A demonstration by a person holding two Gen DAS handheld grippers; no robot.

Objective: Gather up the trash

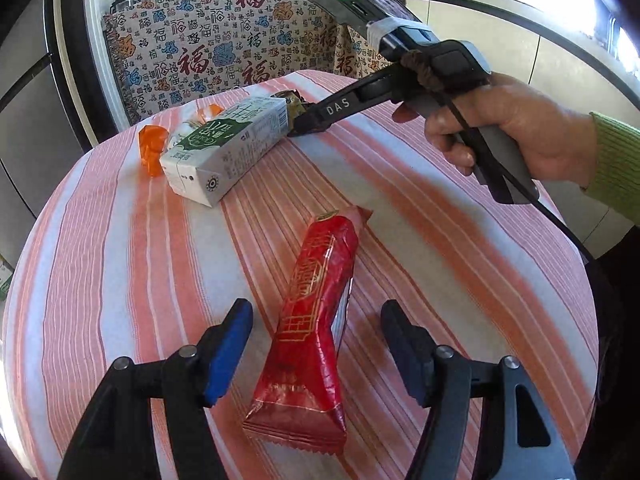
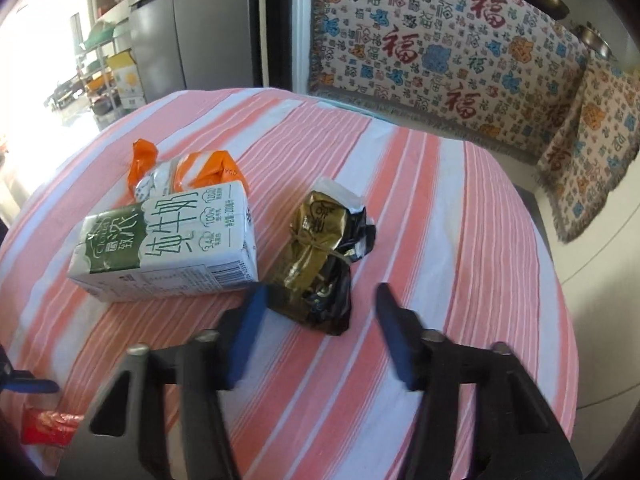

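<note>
Round counter (image 1: 120, 280) under a pink-and-white striped cloth; four pieces of trash lie on it.

Left tongs (image 1: 316, 354): released. The blue pads stand apart on either side of a red snack wrapper (image 1: 312, 320), which lies flat near the counter's near edge; neither pad touches it.

Right tongs (image 2: 320, 336): released, pads apart. They straddle the near end of a gold-and-black wrapper (image 2: 320, 256) lying toward the middle of the counter. The left pad is just beside or touching the wrapper; which one cannot be told. The right pad stands clear.

A white-and-green milk carton (image 2: 168, 240) lies on its side just beside the gold-and-black wrapper. An orange-and-white wrapper (image 2: 180, 172) lies behind the carton, touching it, toward the counter's far edge.

A hand (image 1: 520, 132) in a green sleeve holds the right tongs' handle.
</note>
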